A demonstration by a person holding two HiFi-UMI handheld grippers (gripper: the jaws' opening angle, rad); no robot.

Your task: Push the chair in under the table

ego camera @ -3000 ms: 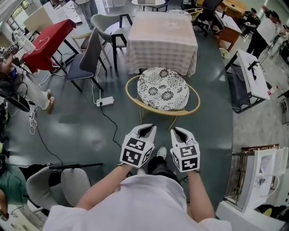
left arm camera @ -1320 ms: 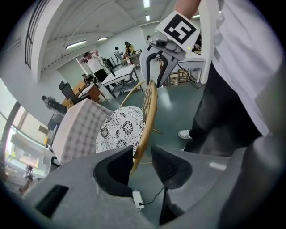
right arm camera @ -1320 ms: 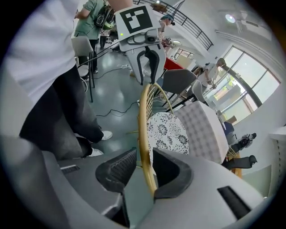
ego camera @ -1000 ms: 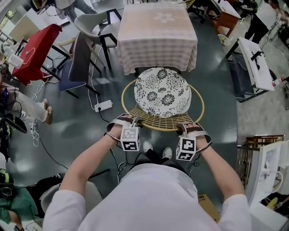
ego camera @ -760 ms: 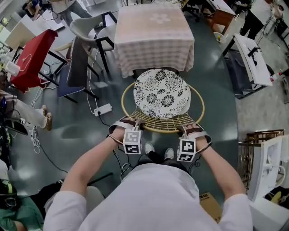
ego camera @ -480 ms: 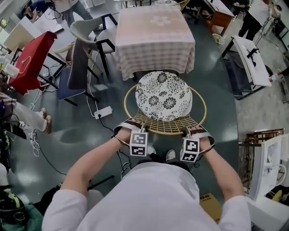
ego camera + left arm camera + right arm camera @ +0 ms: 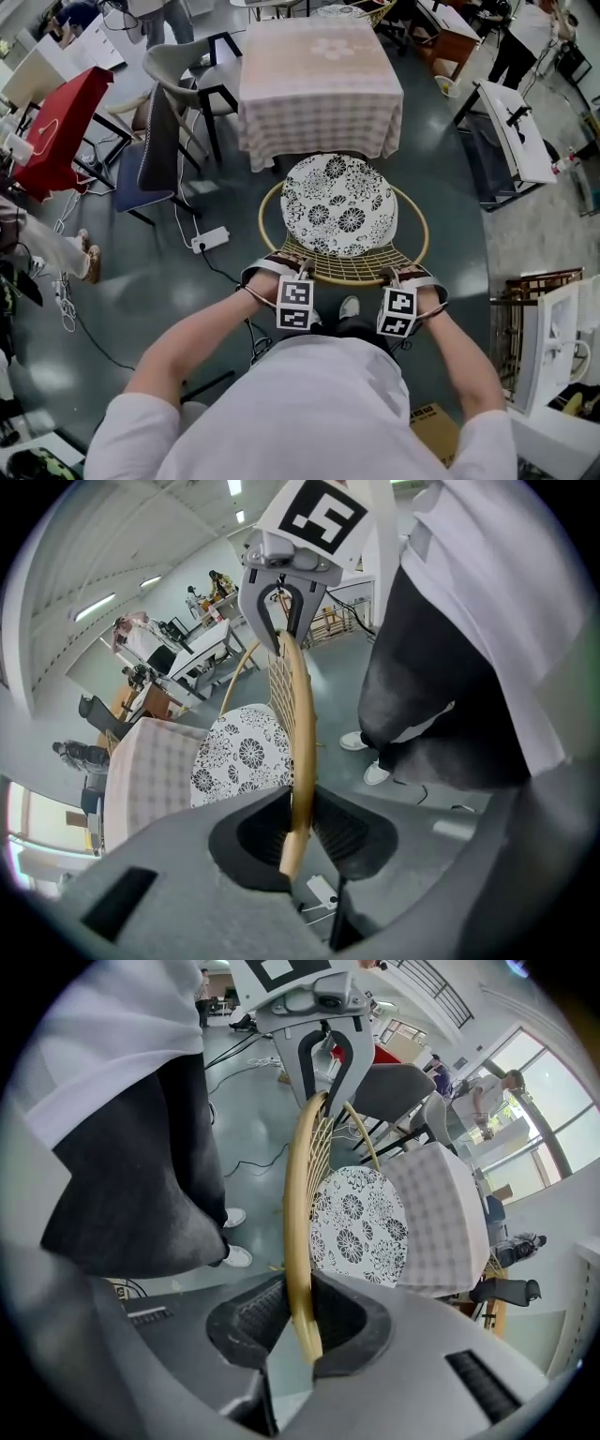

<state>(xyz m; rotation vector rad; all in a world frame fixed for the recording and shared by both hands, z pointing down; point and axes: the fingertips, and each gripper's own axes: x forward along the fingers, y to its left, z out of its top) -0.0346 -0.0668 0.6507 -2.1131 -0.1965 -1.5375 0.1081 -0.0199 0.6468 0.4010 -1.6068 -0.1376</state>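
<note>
A round rattan chair (image 7: pixel 343 268) with a black-and-white flowered cushion (image 7: pixel 339 204) stands just in front of the table under a checked cloth (image 7: pixel 319 84). Both grippers grasp the near arc of the chair's back rim. My left gripper (image 7: pixel 298 266) has just been closing; its pads now press on the rim (image 7: pixel 296 752) that runs between them, seen close in the left gripper view (image 7: pixel 292 806). My right gripper (image 7: pixel 395 274) is shut on the same rim (image 7: pixel 300 1194), seen close in the right gripper view (image 7: pixel 298 1309). The person's shoes (image 7: pixel 349 307) show just behind the chair.
Grey chairs (image 7: pixel 173 117) and a red-covered table (image 7: pixel 56 108) stand at the left. A white power strip (image 7: pixel 210 240) with its cable lies on the floor left of the chair. A white bench (image 7: pixel 511 131) and a rack (image 7: pixel 534 319) line the right side.
Three seconds ago both grippers hung near the body; now they sit on the chair's back rim. Over the last second they have hardly moved.
</note>
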